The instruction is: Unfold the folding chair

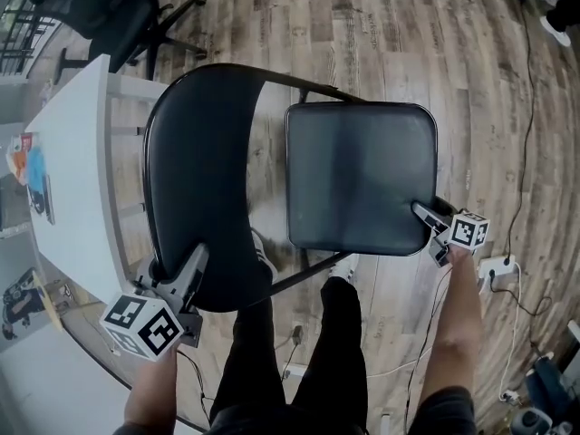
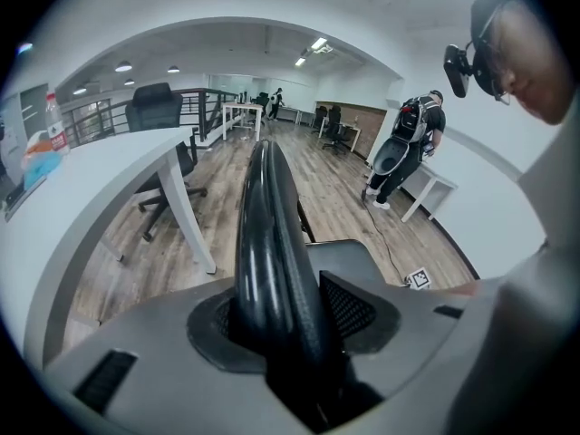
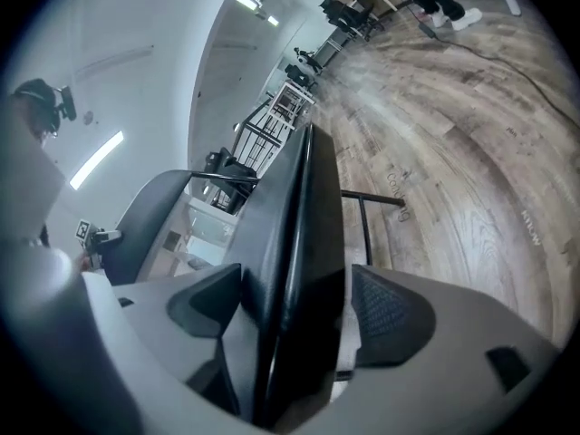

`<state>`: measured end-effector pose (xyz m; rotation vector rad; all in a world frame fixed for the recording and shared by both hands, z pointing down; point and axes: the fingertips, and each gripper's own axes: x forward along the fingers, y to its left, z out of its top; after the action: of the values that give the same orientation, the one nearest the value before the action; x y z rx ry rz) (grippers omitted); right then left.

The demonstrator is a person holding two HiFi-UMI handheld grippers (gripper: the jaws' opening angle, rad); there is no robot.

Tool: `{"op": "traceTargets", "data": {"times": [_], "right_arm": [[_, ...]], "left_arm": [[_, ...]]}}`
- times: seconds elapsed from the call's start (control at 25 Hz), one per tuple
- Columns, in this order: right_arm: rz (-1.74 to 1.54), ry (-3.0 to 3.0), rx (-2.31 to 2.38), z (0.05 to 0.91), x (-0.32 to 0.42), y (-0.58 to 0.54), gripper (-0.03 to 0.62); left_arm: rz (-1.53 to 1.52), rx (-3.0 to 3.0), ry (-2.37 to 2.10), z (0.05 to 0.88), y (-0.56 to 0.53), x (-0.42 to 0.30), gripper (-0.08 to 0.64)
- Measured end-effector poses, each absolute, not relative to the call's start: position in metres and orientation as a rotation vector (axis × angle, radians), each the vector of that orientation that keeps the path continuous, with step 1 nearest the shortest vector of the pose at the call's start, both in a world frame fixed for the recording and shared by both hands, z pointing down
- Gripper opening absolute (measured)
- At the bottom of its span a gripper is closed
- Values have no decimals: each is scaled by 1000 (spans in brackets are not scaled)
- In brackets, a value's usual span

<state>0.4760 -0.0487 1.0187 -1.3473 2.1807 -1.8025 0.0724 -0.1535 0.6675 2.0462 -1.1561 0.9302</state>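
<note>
Floor (image 1: 408, 34): wood-look planks, filling most of the head view.

Desk (image 1: 82, 152): white, long, along the left of the head view, with papers on its far left side.

Chair (image 1: 308, 179): black folding type on a dark tube frame. It stands on the floor just beside the desk, directly ahead of the person's legs (image 1: 299, 361).
- Backrest (image 1: 199, 179): rounded, on the desk side, with its near rim at the left tool.
- Seat (image 1: 362, 175): padded, rounded square, swung away from the backrest, with floor showing in the gap between them.

Office chair (image 1: 109, 7): black, on a star base, beyond the desk at top left.

Left gripper (image 1: 198, 259): clamped on the backrest rim. In its own view (image 2: 290, 320) the rim fills the space between both pads.

Right gripper (image 1: 424, 214): at the seat's near right corner. Its jaws stand wide with the seat edge between them (image 3: 294, 320), and a thin gap shows beside the right-hand pad.

Power strip (image 1: 497, 270): white, on the floor just right of the right gripper.

Cable (image 1: 528, 107): dark, running up the floor from the strip.
</note>
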Motion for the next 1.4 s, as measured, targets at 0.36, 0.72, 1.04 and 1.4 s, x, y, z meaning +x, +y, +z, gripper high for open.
{"op": "traceTargets", "data": {"times": [0.36, 0.72, 1.04, 1.4], "right_arm": [[-1468, 2188, -1657, 887, 490, -26, 360], [-972, 2445, -1768, 680, 352, -16, 18], [-894, 2373, -1914, 558, 242, 59, 15], [-839, 2308, -2010, 477, 179, 172, 15]], "left_arm": [[857, 2047, -1355, 616, -137, 30, 219], [666, 2185, -1399, 533, -109, 31, 5], [487, 2359, -1274, 490, -15, 8, 5], [284, 2391, -1204, 433, 93, -9, 5]]}}
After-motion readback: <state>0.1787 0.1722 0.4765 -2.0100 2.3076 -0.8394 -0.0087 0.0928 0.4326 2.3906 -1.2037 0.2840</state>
